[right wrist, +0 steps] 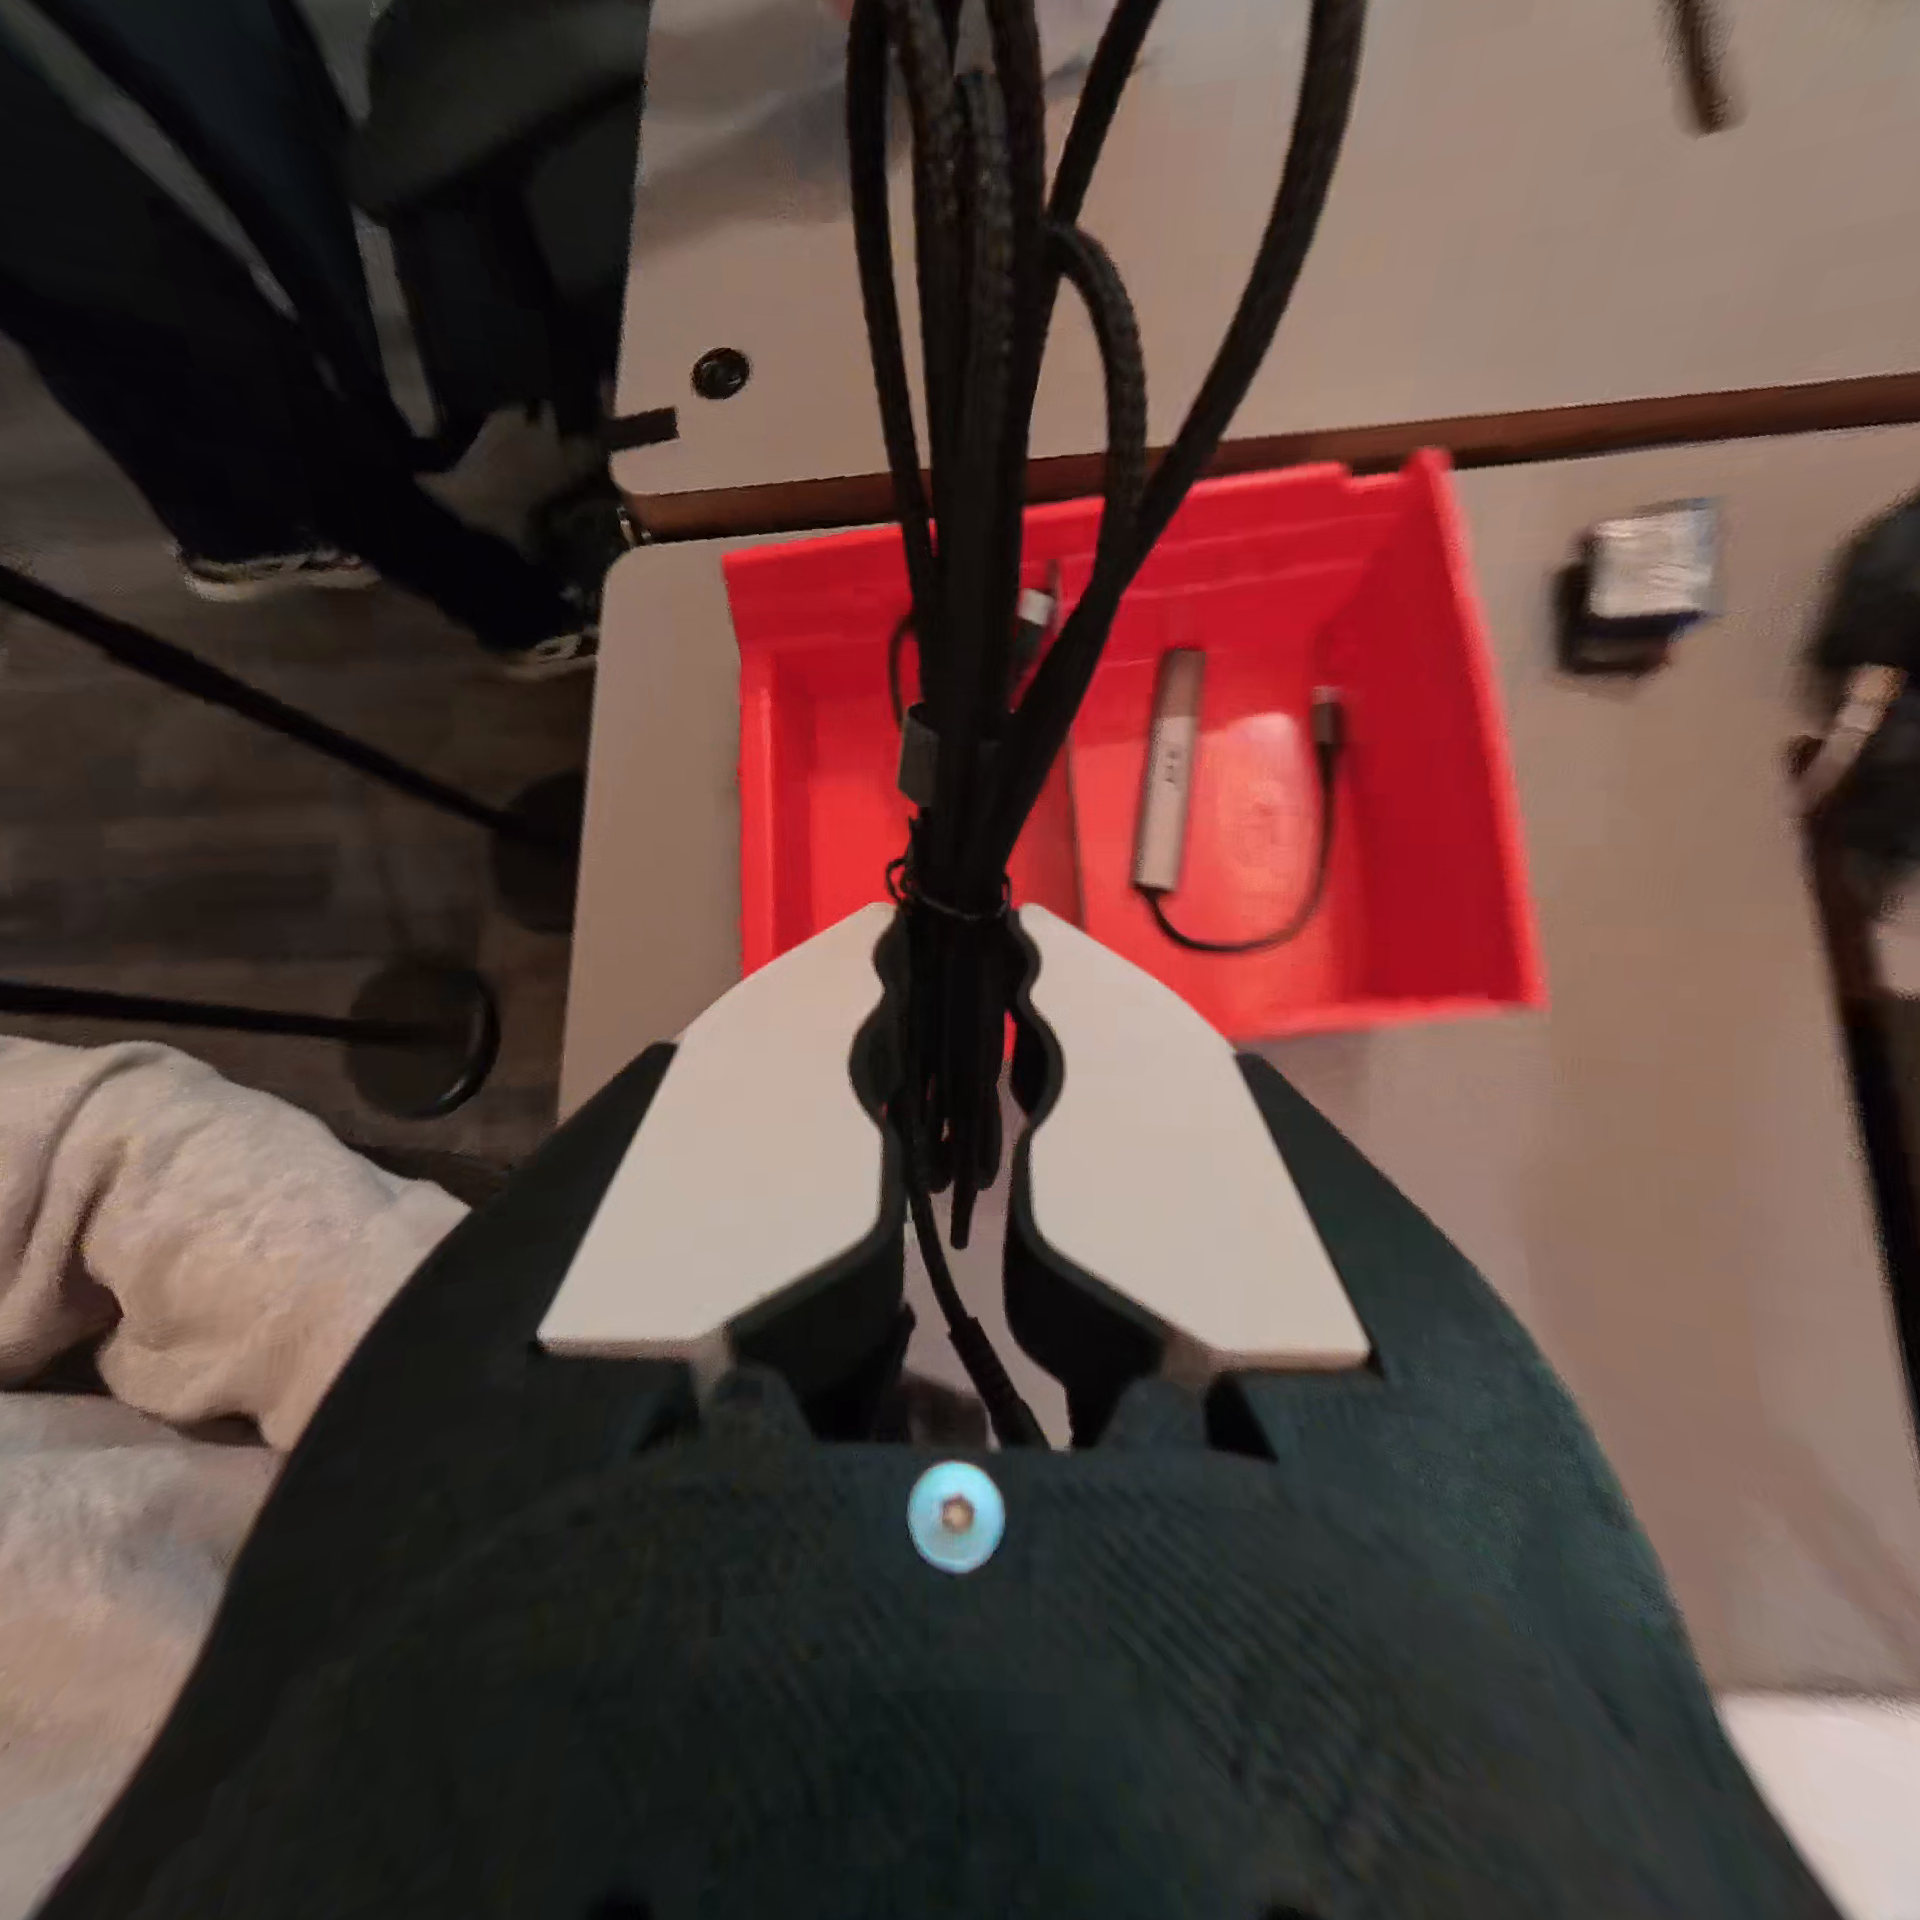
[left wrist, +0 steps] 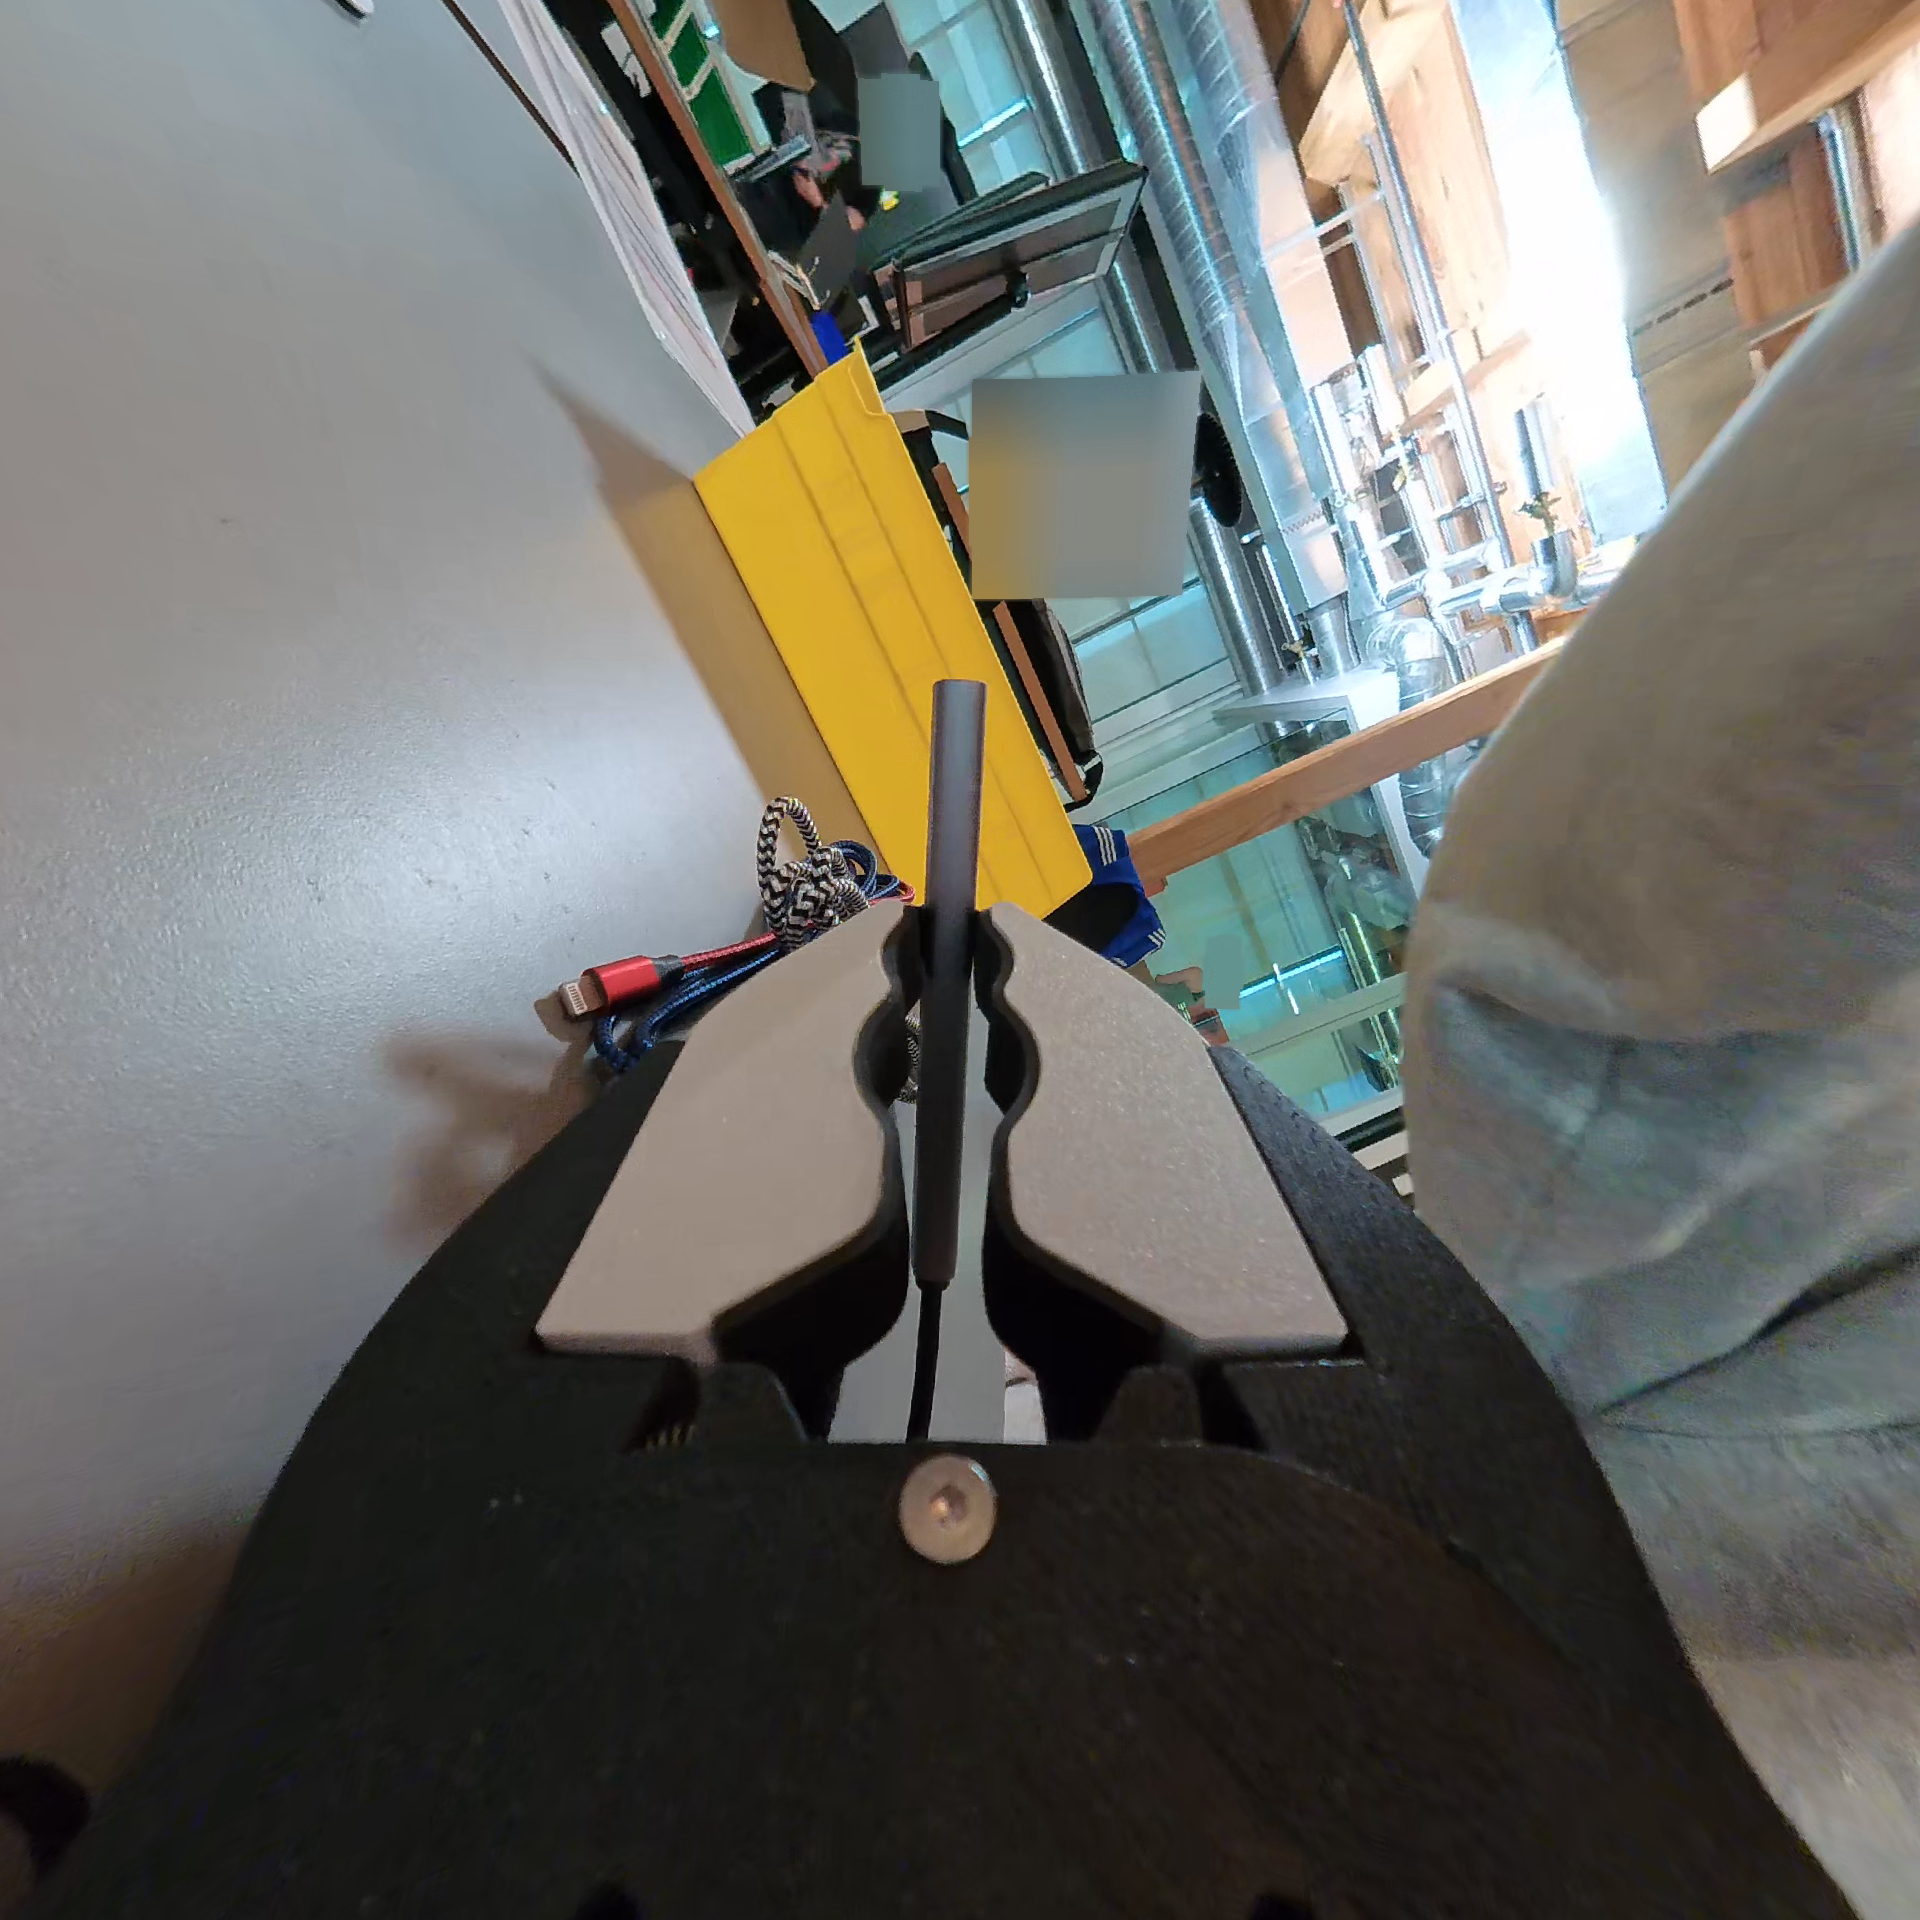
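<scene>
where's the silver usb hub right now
In the right wrist view, the silver usb hub lies inside the red bin on the table, just right of the black cable bundle held by the right gripper.

Black cable bundle (right wrist: 966, 520) cut off at top edge; table items right blurred.

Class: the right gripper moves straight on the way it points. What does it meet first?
Probably the red bin: the right gripper, shut on the black cable bundle, points at its open inside. Depth is unclear.
</scene>
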Action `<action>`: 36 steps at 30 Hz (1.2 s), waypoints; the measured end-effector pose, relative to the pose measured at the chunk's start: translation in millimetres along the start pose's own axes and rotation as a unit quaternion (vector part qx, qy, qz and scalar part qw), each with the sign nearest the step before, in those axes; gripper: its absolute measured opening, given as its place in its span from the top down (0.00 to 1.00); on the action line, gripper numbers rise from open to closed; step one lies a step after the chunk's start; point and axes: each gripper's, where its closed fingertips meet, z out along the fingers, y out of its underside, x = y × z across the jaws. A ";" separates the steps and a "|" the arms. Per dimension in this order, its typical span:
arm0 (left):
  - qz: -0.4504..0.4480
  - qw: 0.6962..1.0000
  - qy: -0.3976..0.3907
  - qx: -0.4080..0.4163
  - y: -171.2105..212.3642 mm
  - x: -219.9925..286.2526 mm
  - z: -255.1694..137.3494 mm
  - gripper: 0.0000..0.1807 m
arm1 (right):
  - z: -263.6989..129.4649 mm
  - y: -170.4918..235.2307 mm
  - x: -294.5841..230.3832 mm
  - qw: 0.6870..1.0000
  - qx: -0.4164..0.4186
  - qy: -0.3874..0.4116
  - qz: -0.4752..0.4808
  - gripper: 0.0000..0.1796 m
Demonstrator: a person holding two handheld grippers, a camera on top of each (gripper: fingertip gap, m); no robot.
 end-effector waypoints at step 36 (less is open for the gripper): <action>-0.005 0.999 0.018 -0.049 13.4 2.2 12.6 0.95 | -177.5 397.4 48.0 0.902 0.199 0.202 0.326 0.82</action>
